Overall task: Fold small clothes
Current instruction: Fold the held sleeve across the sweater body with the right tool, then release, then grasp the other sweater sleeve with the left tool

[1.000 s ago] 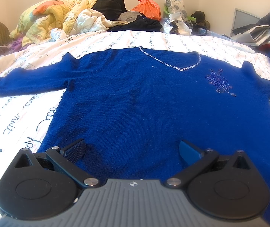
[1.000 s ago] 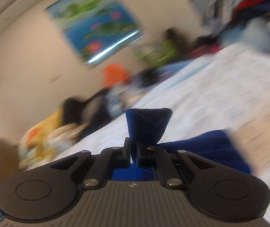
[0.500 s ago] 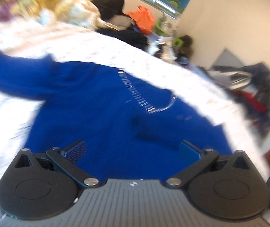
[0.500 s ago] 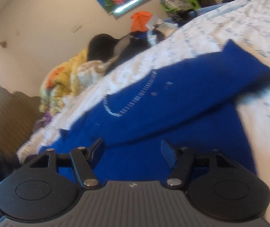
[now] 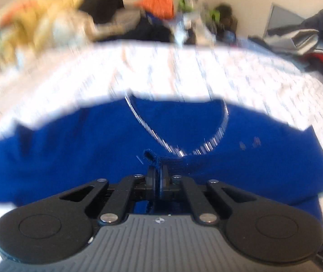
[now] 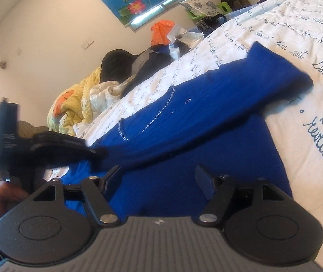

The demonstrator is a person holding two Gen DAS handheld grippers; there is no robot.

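A blue knit sweater [image 5: 70, 158] with a sparkly neckline [image 5: 206, 145] lies flat on the bed. My left gripper [image 5: 158, 170] is shut on a pinch of its fabric just below the neckline, and a small tuft pokes up past the pads. In the right wrist view one sleeve [image 6: 263, 83] lies folded across the sweater [image 6: 184, 181]. My right gripper [image 6: 158, 179] hovers low over the body with its jaws opening and nothing between them. The left gripper [image 6: 100, 153] reaches in from the left there, held by a hand [image 6: 0, 201].
The white bedsheet [image 6: 308, 45] with blue handwriting covers the bed. A yellow quilt [image 6: 75, 104], dark clothes [image 6: 116, 61] and an orange bag [image 6: 161, 30] are heaped at the head. More clothes [image 5: 308, 38] are piled at the right of the bed.
My left gripper went from open over the hem to shut on fabric near the neckline. My right gripper let go of the sleeve, which now lies folded across the body.
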